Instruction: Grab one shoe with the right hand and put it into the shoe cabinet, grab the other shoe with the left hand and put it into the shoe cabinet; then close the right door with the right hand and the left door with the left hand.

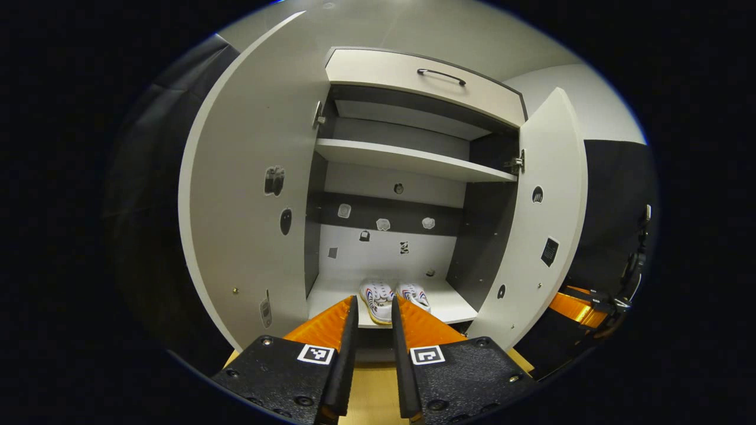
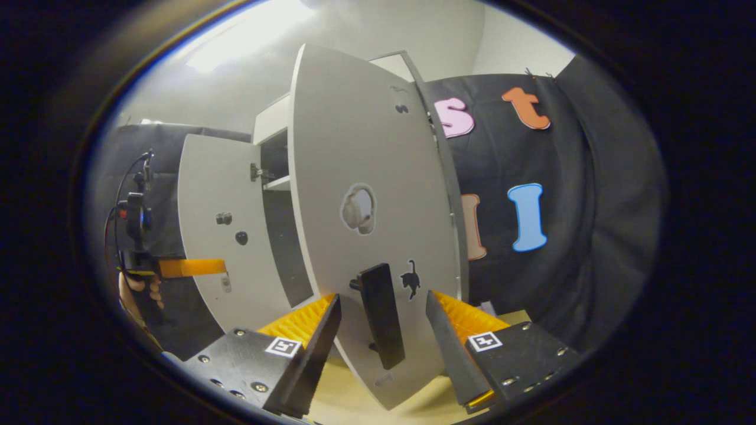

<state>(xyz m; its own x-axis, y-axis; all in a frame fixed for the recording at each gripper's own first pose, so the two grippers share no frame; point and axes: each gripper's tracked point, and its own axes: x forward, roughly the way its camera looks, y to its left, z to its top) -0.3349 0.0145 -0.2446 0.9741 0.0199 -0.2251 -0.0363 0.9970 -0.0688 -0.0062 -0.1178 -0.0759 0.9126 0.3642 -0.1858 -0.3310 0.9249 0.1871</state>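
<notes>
The right claw (image 2: 383, 316) gapes wide around the right door's (image 2: 366, 177) handle (image 2: 381, 313), touching neither side. The left claw (image 1: 374, 310) is narrowly parted and empty, facing the cabinet (image 1: 413, 159), where both shoes (image 1: 393, 298) sit side by side on the bottom shelf (image 1: 455, 304) between the two open doors.

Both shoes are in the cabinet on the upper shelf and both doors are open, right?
Not quite. The left gripper view shows the shoes on the cabinet's bottom shelf; the upper shelf is bare. Both doors are open, as you said.
</notes>
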